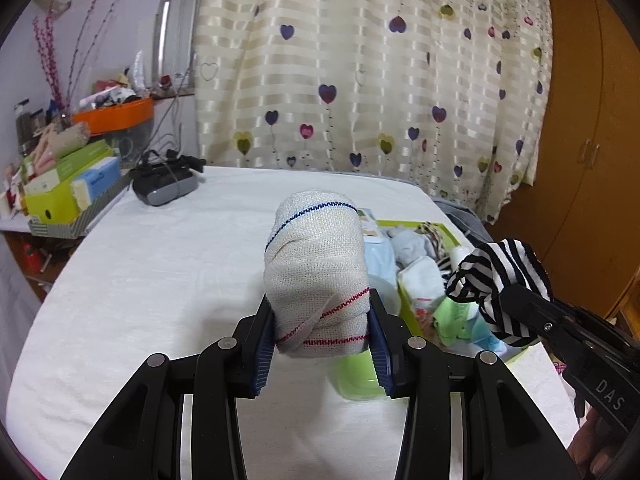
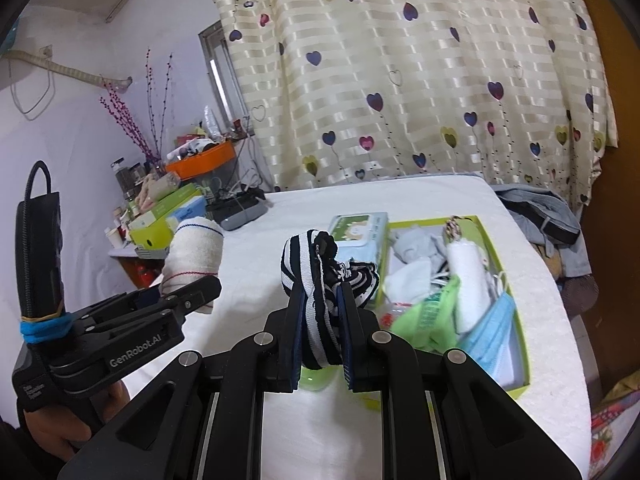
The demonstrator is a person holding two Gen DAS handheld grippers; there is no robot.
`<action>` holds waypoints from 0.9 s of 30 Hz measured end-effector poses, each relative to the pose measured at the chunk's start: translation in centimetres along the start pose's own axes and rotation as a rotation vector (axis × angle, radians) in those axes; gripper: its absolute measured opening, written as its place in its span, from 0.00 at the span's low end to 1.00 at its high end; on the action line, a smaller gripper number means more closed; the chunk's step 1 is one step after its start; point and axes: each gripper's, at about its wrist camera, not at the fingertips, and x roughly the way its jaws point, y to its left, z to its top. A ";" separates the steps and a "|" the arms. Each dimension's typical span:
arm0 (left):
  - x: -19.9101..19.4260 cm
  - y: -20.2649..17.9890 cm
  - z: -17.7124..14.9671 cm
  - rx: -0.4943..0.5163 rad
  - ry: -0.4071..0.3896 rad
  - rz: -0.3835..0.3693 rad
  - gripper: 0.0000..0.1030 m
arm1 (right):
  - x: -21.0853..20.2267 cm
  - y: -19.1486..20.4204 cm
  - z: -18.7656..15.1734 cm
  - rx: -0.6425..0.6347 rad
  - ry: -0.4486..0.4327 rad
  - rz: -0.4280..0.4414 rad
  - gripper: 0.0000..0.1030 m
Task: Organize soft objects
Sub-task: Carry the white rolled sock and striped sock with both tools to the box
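1. A rolled cream woven cloth with blue and red stitched lines (image 1: 316,276) is held between the blue pads of the left gripper (image 1: 322,340); the jaws stand wide around the roll and press on its lower part.
2. A bunched black-and-white striped fabric (image 2: 320,280) is clamped by the right gripper (image 2: 322,320), whose jaws stand narrow, with the fabric spilling out above and below the pads.
3. In the left wrist view, the right gripper with its striped fabric is seen at 3 o'clock of the cream roll, apart from it.
4. An open lime-green cardboard box (image 2: 516,300) is placed on the white cloth-covered table (image 2: 400,196), at 2 o'clock of the striped fabric in the right wrist view.
5. The box is filled with soft items, among them a light blue face mask (image 2: 492,328) and a white roll (image 2: 468,280).
6. A pale green pack of wipes (image 2: 360,228) lies just beside the box, at its 9 o'clock.
7. Both held items are above the table, outside the box.
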 end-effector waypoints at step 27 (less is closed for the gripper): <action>2.5 -6.8 -0.5 0.077 0.049 -0.164 0.39 | -1.3 -6.7 -0.6 0.098 0.007 -0.113 0.16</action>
